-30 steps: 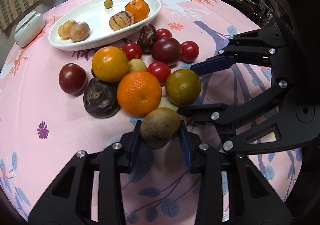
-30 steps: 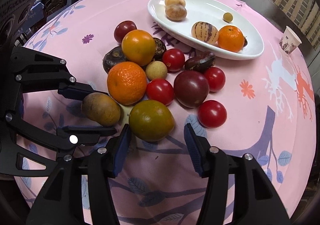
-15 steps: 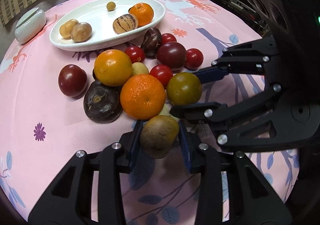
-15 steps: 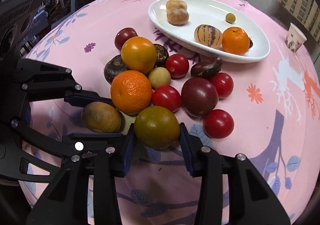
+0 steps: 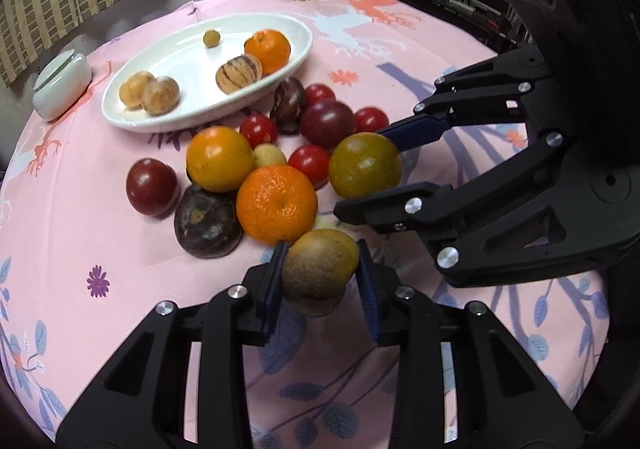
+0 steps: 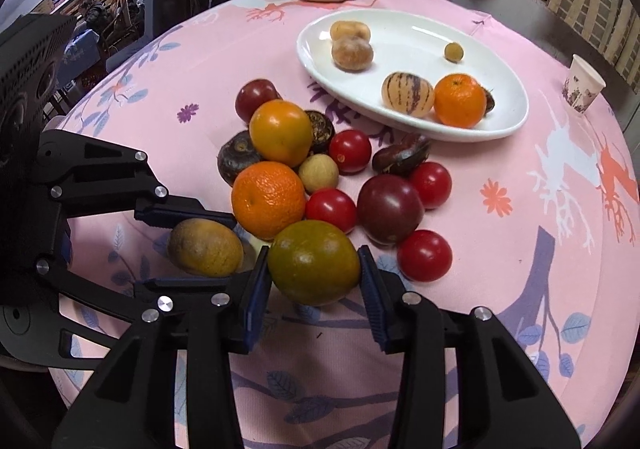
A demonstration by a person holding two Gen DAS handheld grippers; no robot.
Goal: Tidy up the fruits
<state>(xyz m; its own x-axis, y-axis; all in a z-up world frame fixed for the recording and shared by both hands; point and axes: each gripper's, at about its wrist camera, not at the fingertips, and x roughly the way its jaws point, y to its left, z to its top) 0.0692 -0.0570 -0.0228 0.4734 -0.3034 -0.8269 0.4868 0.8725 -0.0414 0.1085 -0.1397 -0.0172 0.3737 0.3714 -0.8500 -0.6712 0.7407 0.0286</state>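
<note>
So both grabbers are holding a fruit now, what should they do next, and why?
Probably lift both and carry them toward the white plate. The left gripper clamps the brown fruit, the right gripper the green-orange fruit, and the plate has bare space.

No readable text, label or number shows anywhere.

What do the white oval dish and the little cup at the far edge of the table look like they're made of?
White oval dish: probably glazed ceramic, as it is glossy with soft highlights; melamine is possible. Cup: likely paper, as it has a matte printed wall, a thin rolled rim and a tapered disposable shape.
</note>
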